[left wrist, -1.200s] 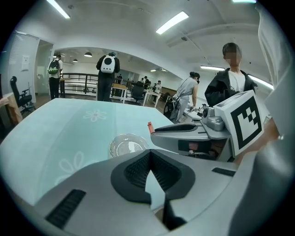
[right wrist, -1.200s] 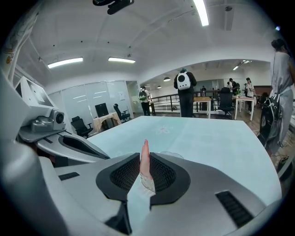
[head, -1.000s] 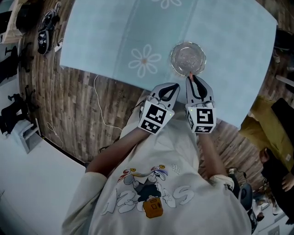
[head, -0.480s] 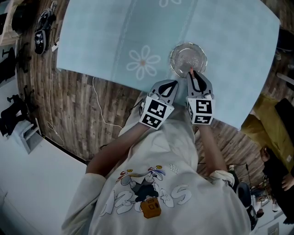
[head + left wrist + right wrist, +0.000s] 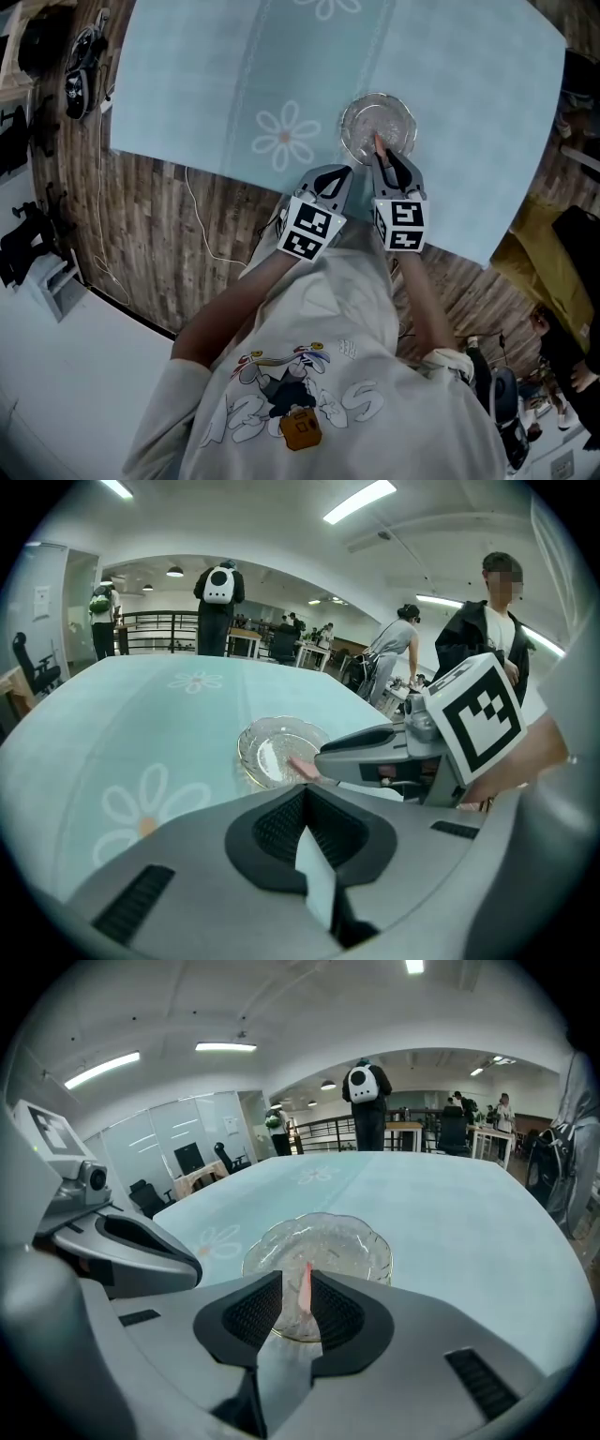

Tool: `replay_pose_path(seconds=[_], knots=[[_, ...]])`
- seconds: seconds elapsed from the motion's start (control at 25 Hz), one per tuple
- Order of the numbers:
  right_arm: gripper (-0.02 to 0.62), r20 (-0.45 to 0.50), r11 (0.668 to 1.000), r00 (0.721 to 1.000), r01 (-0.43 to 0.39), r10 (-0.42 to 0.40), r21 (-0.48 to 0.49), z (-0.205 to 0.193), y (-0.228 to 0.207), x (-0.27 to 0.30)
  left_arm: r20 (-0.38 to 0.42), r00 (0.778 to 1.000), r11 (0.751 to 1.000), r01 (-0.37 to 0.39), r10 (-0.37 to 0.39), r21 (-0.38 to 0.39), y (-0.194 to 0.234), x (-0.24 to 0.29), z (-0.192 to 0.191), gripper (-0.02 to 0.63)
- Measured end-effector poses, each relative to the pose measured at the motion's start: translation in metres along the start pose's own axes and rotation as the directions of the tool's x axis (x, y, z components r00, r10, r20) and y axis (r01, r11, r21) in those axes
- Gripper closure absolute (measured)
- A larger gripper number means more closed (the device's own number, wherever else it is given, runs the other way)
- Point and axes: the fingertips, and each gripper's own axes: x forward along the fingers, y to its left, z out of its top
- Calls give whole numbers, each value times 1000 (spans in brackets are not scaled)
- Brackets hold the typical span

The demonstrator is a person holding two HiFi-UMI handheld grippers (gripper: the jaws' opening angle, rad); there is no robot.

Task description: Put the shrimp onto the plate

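The daisy-print tablecloth [image 5: 234,84] carries only the glass plate [image 5: 349,127], which is fragile, so nothing blocks your way in. Your left gripper [image 5: 343,172] hangs just beside the plate, jaws together and empty. Your right gripper [image 5: 380,156] is narrowly parted, pinching the shrimp [image 5: 307,1288] upright over the plate. The shrimp looks light, soft and probably slippery, so hold it gently mid-body.

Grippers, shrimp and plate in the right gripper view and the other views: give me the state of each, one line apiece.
Right gripper: shut on the shrimp, held over the plate.
Left gripper: shut, nothing between its jaws, beside the right gripper.
Shrimp: clamped between the right gripper's jaws, over the plate, not yet released.
Plate: clear glass, upright on the tablecloth, nothing lying in it.
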Motion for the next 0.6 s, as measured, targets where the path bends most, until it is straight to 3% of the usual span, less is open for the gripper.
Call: replay_pose_path(seconds=[0.32,0.6], knots=[[489,44,999,999,6,-7,43,14,3,-25,18,1000,1000,11,-12,20,-9,-15,7,603],[493,100,1000,995,-10,7,25,23,15,-58,65,998,1000,-13,13,14,-23,-31,18,603]])
